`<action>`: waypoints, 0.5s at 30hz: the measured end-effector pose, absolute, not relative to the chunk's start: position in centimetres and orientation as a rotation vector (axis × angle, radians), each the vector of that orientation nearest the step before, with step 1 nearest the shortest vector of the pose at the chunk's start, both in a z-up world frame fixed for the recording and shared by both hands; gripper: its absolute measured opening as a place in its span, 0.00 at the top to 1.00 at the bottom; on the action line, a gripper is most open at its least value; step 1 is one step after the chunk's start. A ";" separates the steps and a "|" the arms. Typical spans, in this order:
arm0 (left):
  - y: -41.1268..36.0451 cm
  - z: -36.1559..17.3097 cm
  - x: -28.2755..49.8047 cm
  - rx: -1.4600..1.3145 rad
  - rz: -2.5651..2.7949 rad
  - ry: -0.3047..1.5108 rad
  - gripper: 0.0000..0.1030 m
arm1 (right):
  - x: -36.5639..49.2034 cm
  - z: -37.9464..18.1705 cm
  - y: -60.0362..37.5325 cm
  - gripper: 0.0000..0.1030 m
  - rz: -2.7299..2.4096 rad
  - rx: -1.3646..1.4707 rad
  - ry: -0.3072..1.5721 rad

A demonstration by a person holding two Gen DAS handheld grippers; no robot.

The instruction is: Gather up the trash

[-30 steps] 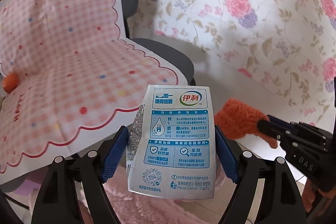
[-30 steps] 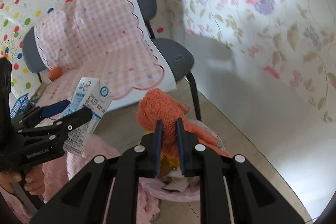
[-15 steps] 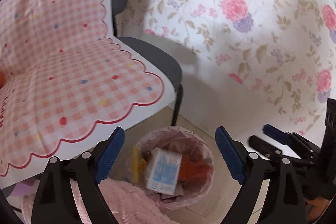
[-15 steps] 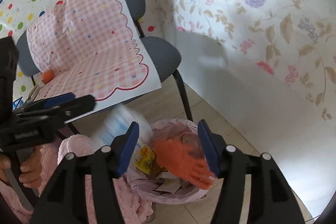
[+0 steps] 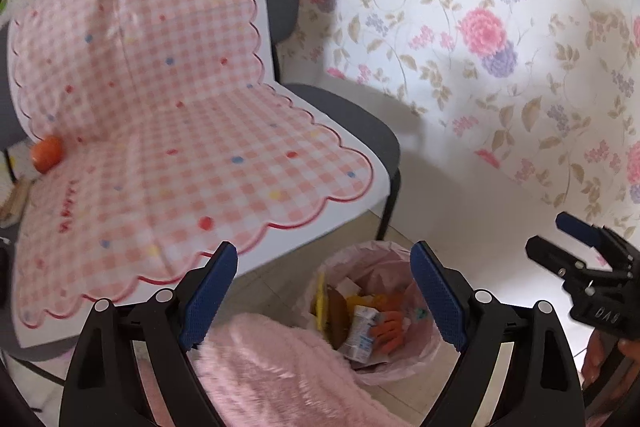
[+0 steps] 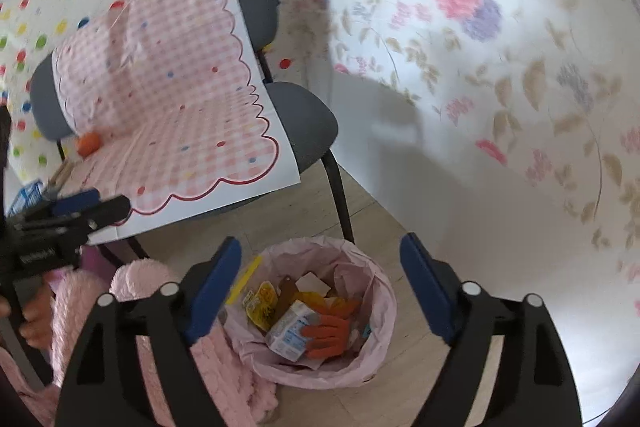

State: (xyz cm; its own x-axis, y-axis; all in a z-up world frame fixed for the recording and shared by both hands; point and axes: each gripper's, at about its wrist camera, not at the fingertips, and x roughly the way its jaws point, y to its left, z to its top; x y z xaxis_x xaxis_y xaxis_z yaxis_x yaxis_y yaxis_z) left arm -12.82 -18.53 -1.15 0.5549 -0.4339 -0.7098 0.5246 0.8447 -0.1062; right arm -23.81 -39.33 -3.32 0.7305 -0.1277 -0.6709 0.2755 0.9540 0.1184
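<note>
Milk carton [image 6: 294,329] and orange knitted glove [image 6: 332,333] lie in pink-lined trash bin [image 6: 384,291], touching, on top of yellow wrappers. My right tool [image 6: 320,287] over bin, jaws opening, nothing between them. My left tool [image 5: 324,299] spread wide, empty. Judgement: drop done; lift both tools clear of liner rim before swinging to next piece. Bin on tiled floor beside grey chair [image 6: 308,123] draped with pink gingham cloth [image 6: 180,99]; small orange ball [image 6: 88,143] on cloth; floral wallpaper behind.
</note>
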 end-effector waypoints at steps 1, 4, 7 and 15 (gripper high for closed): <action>-18.0 -0.6 -12.9 0.125 -0.553 0.793 0.14 | -23.7 -2.7 -39.2 0.14 -0.211 0.227 0.710; -16.0 1.1 -13.1 0.124 -0.487 0.749 0.13 | -23.2 -0.9 -38.5 0.06 -0.173 0.240 0.675; -13.8 2.7 -13.1 0.123 -0.402 0.719 0.12 | -22.1 0.4 -36.6 0.06 -0.129 0.199 0.672; -9.2 4.4 -13.5 0.175 -0.243 0.727 0.07 | -19.2 3.0 -30.7 0.06 0.072 0.122 0.679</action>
State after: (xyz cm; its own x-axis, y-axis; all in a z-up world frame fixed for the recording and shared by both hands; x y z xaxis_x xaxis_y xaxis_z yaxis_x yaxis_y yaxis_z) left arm -13.49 -9.18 4.36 0.7210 -0.1580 -0.6747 0.2790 0.9574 0.0740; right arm -19.15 -30.73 3.01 0.7759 0.1062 -0.6219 -0.0264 0.9903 0.1362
